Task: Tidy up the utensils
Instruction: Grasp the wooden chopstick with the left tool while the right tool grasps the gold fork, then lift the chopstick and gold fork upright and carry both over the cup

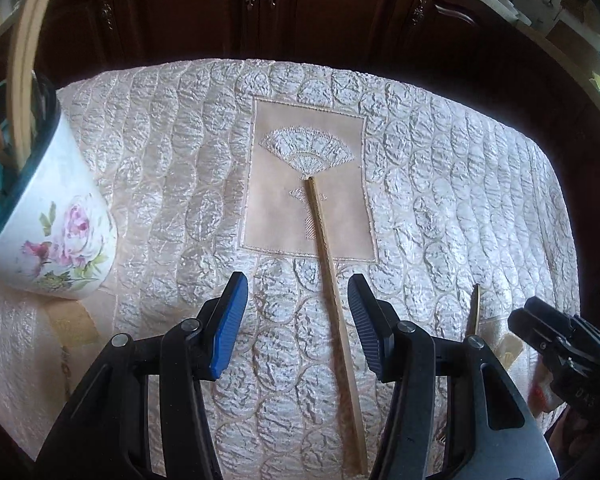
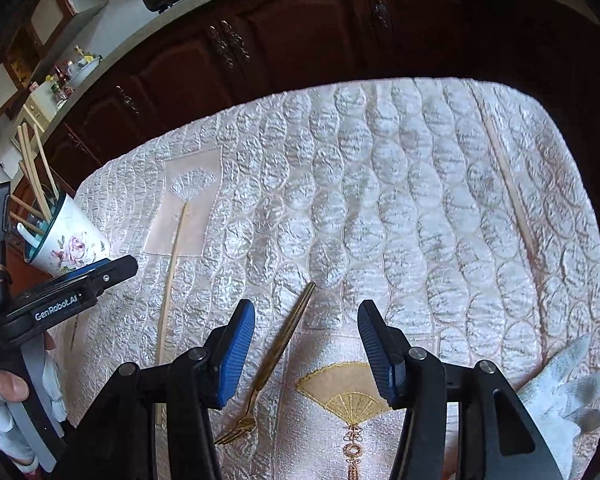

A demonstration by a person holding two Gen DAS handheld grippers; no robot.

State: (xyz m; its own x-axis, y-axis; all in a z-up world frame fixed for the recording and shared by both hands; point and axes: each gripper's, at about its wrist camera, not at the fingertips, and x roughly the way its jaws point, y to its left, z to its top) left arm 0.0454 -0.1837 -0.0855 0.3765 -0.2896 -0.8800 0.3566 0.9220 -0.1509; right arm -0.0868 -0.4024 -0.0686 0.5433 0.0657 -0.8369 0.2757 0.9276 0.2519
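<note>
Item: left gripper [image 1: 298, 320], jaws apart, straddling wooden chopstick [image 1: 332, 292] flat on quilted cloth [image 1: 180, 160], presumably for pickup.
Right gripper [image 2: 306, 344], jaws apart, over gold fork [image 2: 276, 352].
Floral cup [image 1: 60, 224], w/ sticks, far left; likely destination.

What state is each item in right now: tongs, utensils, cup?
Left tongs: open, empty, a chopstick between the jaws.
Right tongs: open, empty, over the fork.
Chopstick: flat on the cloth, untouched.
Fork: flat on the cloth, tines toward the camera.
Second chopstick: flat on the cloth, far right.
Cup: upright, already holding chopsticks.
Cabinet doors: shut.
</note>
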